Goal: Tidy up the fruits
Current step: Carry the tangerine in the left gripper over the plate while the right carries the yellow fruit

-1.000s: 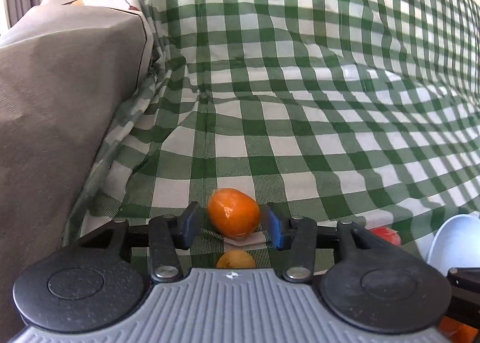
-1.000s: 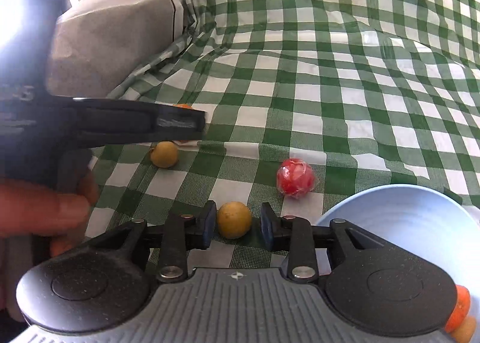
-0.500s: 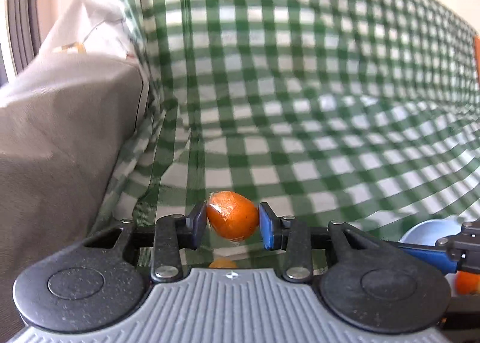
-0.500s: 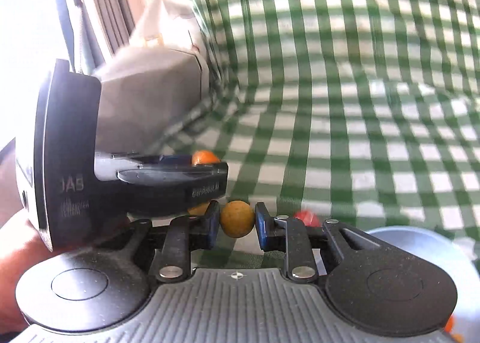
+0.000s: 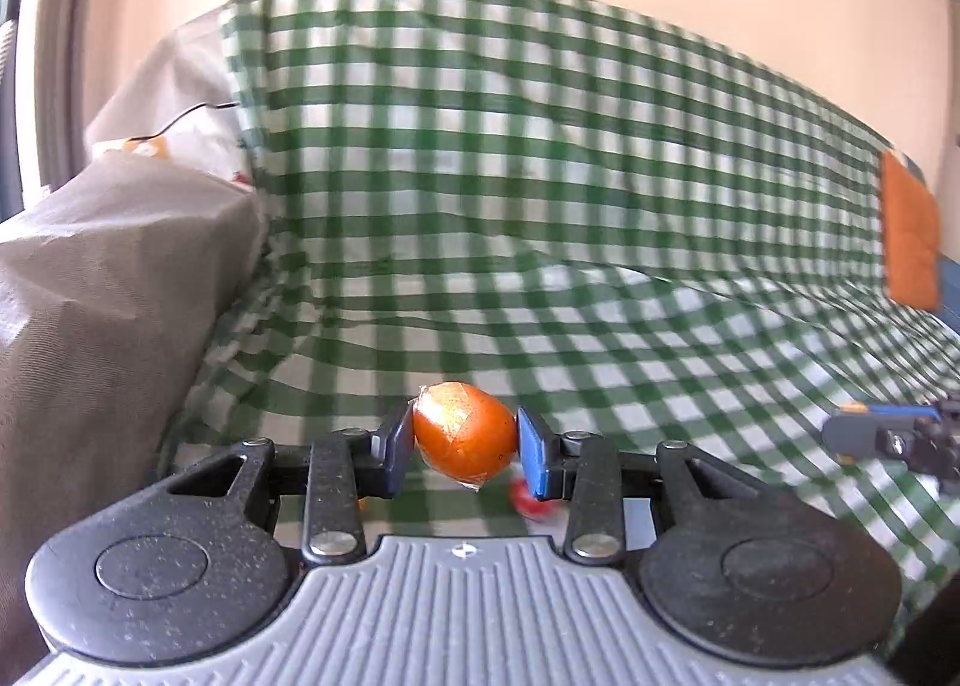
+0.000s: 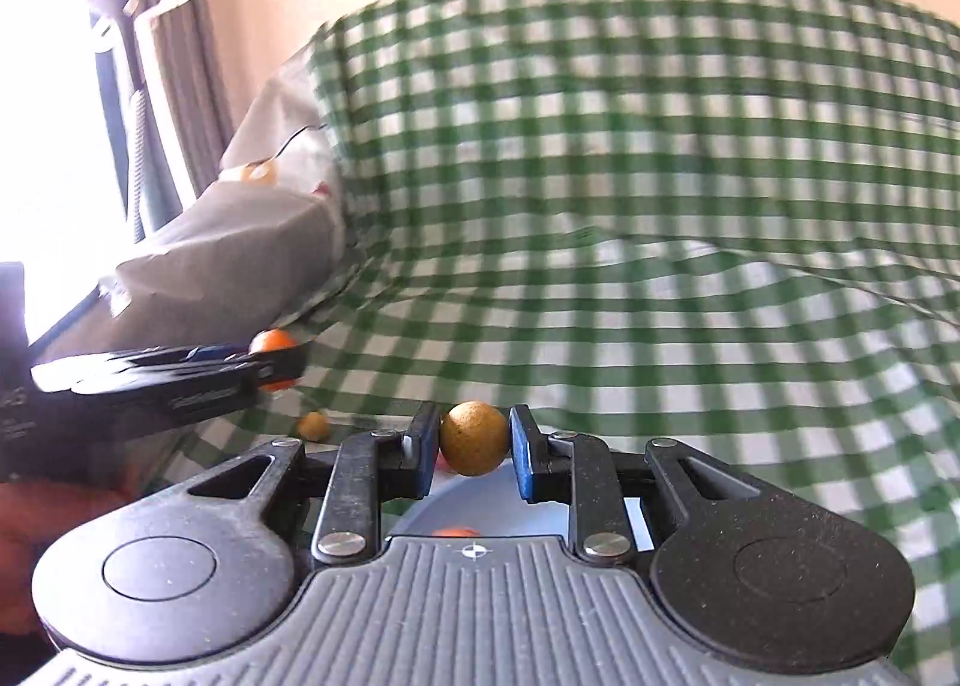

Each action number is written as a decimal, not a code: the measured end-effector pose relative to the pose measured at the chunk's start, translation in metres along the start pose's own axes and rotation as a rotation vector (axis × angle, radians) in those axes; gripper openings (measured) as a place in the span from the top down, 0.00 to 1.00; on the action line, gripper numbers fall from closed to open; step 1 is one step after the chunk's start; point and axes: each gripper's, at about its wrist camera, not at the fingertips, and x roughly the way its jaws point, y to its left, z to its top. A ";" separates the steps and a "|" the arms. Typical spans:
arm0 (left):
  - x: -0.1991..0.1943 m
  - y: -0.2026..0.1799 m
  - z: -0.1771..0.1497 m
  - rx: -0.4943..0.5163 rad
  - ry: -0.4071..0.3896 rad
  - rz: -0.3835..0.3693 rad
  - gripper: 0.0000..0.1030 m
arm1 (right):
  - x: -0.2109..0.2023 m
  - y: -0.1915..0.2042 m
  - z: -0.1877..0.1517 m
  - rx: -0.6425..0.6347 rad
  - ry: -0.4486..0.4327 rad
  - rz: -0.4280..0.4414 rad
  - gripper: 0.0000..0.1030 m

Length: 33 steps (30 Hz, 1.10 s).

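Both tongs are clamped: left tongs point(image 5: 465, 443) on an orange fruit point(image 5: 465, 435), right tongs point(image 6: 473, 442) on a brown fruit point(image 6: 474, 437). Lettering on the left tool's side is too blurred to read; a red fruit point(image 5: 523, 501) is half hidden.

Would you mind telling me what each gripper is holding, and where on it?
The left gripper pinches the orange fruit across its ends; the right gripper pinches the brownish-yellow round fruit across its middle.
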 end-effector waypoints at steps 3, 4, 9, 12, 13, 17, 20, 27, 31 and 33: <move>-0.010 -0.018 -0.009 0.021 0.017 -0.046 0.60 | -0.011 -0.020 -0.020 0.041 -0.027 -0.044 0.74; -0.010 -0.023 -0.012 0.029 0.023 -0.057 0.60 | -0.013 -0.029 -0.029 0.080 -0.019 -0.060 0.74; -0.009 -0.049 -0.024 0.127 0.046 -0.090 0.60 | -0.010 -0.058 -0.045 0.190 0.015 -0.115 0.74; -0.005 -0.054 -0.029 0.163 0.053 -0.085 0.60 | -0.010 -0.065 -0.050 0.220 0.026 -0.125 0.74; -0.004 -0.055 -0.031 0.169 0.056 -0.081 0.60 | -0.009 -0.064 -0.050 0.221 0.027 -0.126 0.74; -0.001 -0.055 -0.034 0.175 0.067 -0.073 0.60 | -0.008 -0.055 -0.050 0.195 0.022 -0.117 0.74; 0.001 -0.056 -0.035 0.180 0.074 -0.072 0.60 | -0.008 -0.051 -0.050 0.174 0.022 -0.114 0.74; 0.004 -0.060 -0.037 0.208 0.077 -0.084 0.60 | -0.004 -0.050 -0.048 0.172 0.026 -0.119 0.74; 0.005 -0.061 -0.038 0.214 0.077 -0.092 0.60 | -0.003 -0.052 -0.048 0.182 0.025 -0.123 0.74; 0.005 -0.062 -0.038 0.218 0.077 -0.094 0.60 | -0.003 -0.052 -0.048 0.182 0.026 -0.122 0.74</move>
